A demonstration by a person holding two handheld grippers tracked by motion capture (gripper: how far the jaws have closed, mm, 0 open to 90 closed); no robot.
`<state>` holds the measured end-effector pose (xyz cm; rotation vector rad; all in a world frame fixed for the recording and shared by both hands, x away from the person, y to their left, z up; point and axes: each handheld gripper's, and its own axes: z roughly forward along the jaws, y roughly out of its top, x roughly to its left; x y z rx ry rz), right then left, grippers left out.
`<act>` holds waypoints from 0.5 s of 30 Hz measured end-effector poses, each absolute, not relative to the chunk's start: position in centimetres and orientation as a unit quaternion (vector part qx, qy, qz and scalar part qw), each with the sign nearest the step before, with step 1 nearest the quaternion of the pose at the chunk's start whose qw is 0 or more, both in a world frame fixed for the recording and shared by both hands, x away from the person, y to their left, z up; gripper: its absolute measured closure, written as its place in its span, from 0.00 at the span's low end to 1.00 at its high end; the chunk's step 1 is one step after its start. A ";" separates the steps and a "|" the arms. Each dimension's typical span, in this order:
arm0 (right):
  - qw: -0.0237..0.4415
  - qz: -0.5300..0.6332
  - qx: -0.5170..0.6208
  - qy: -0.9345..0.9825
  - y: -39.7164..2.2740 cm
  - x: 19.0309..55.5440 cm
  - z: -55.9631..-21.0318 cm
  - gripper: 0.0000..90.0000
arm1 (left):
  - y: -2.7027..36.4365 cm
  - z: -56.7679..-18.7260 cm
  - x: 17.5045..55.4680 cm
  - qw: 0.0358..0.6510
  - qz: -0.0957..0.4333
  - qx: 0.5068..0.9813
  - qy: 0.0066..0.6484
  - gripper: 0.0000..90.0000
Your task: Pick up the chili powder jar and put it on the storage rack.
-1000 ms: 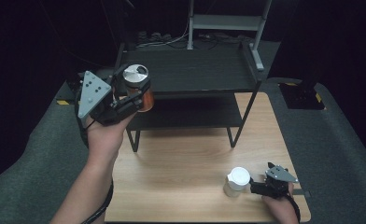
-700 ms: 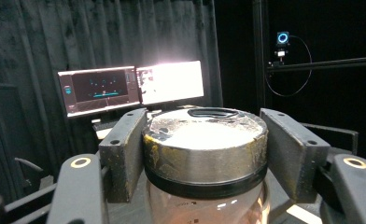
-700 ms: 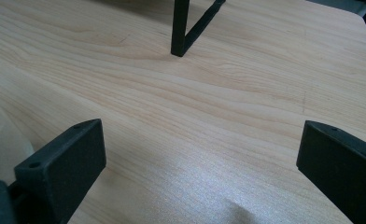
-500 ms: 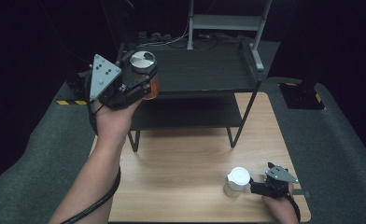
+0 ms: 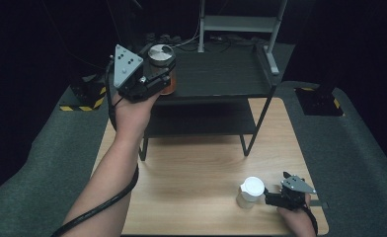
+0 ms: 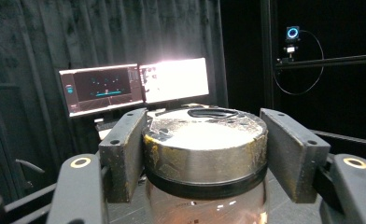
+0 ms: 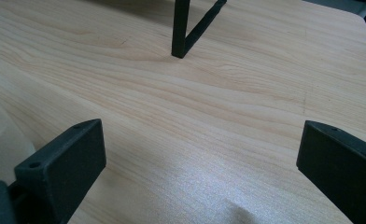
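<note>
Jars: one, glass jar [image 5: 163, 69] with a metal lid [image 6: 204, 135] and orange contents, held upright at the left end of the rack's top shelf; whether its base touches the shelf cannot be told.
Left gripper [image 5: 158, 81]: one, raised in the left hand [image 5: 132, 106], jaws pinching the jar from both sides just under the lid; in the left gripper view [image 6: 204, 154] the two jaws press against the lid's rim.
Right gripper [image 5: 268, 197]: one, low on the table near its right front corner, in the right hand [image 5: 292, 217]; in the right gripper view [image 7: 200, 172] the jaws stand spread wide with bare wood between them.
Cups: one, white cup [image 5: 251, 191], upright on the table, just beside the right gripper's jaw tips.
Racks: one, black two-shelf rack [image 5: 221, 74], at the far half of the table.
Tables: one, light wooden table [image 5: 196, 163].
Monitors: two, lit monitors [image 6: 134, 86], side by side behind the jar in the left gripper view.
</note>
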<state>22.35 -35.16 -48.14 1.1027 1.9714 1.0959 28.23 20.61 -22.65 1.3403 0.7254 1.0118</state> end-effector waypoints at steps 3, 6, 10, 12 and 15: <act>0.310 0.416 0.418 0.746 -35.2 22.3 -48.1 0.01 | 20.5 -22.8 28.7 0.614 0.436 0.577 0.316 0.38; 0.310 0.416 0.417 0.746 -35.2 22.3 -48.2 0.01 | 20.2 -22.8 29.2 0.611 0.438 0.577 0.319 0.39; 0.310 0.417 0.417 0.746 -35.2 22.3 -48.2 0.01 | 20.0 -22.9 29.6 0.611 0.438 0.576 0.322 0.39; 0.309 0.417 0.417 0.746 -35.3 22.3 -48.2 0.01 | 20.0 -23.1 29.7 0.614 0.435 0.573 0.324 0.39; 0.309 0.418 0.418 0.745 -35.3 22.4 -48.2 0.01 | 19.9 -23.3 30.0 0.615 0.433 0.573 0.326 0.39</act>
